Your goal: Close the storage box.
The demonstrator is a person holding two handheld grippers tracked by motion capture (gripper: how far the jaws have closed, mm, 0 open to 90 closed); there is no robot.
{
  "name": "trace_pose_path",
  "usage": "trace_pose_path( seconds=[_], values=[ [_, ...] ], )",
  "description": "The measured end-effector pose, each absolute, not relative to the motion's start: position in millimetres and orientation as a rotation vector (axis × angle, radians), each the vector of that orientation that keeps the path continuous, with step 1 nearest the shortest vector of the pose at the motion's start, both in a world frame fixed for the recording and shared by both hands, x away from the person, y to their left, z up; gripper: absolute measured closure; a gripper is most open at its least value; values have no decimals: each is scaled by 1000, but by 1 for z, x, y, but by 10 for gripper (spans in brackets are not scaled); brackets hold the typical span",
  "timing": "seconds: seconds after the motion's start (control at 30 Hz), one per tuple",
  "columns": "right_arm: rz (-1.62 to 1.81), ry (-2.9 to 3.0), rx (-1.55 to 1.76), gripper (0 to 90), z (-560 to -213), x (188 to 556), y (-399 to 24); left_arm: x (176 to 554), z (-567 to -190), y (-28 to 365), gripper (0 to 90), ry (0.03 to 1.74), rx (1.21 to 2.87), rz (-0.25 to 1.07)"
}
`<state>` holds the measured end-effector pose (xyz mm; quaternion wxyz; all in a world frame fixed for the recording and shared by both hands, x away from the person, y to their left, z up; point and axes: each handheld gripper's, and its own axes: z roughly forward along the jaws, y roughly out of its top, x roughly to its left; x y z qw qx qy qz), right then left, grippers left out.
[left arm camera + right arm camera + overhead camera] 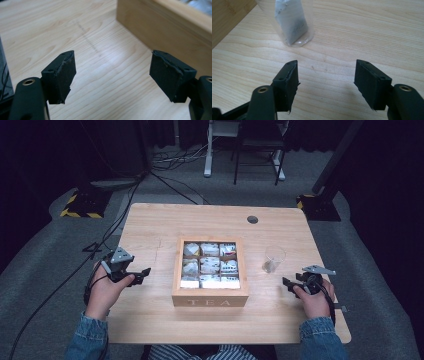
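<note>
On the counter: wooden counter (150, 320) carrying a tea box, a glass and both hands with their tongs.
Tea box: box (210, 297) at the centre in the high view, lid off, "TEA" on its near wall, nine compartments in three rows, each with tea bags (209, 265).
Glass: clear glass (273, 259) upright at 3 o'clock of the box, apart from it; a tea bag (291, 23) leans inside it, seen through the wall in the right gripper view.
Left tongs: left tongs (142, 273) at 9 o'clock of the box, held low over the wood in the left hand (106, 292), tips toward the box; jaws wide apart, nothing between them but bare wood; box side wall (170, 37) lies at 1 o'clock just beyond the jaws in the left gripper view.
Right tongs: right tongs (287, 282) at 5 o'clock of the glass, near it but not touching, held in the right hand (315, 302); jaws well apart and empty, with the glass at 11 o'clock ahead of them in the right gripper view.
Hole: round cable hole (252, 219) in the counter at 12 o'clock of the glass, well apart.
</note>
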<state>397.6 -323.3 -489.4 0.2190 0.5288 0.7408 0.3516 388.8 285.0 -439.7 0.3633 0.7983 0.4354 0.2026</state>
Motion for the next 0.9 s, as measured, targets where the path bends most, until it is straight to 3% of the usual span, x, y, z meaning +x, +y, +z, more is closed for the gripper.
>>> trace_pose_path(
  seconds=[0.9],
  values=[
    [933,2075,1393,293,-503,403,-322,419,-504,288,175,1212,2104,483]
  ],
)
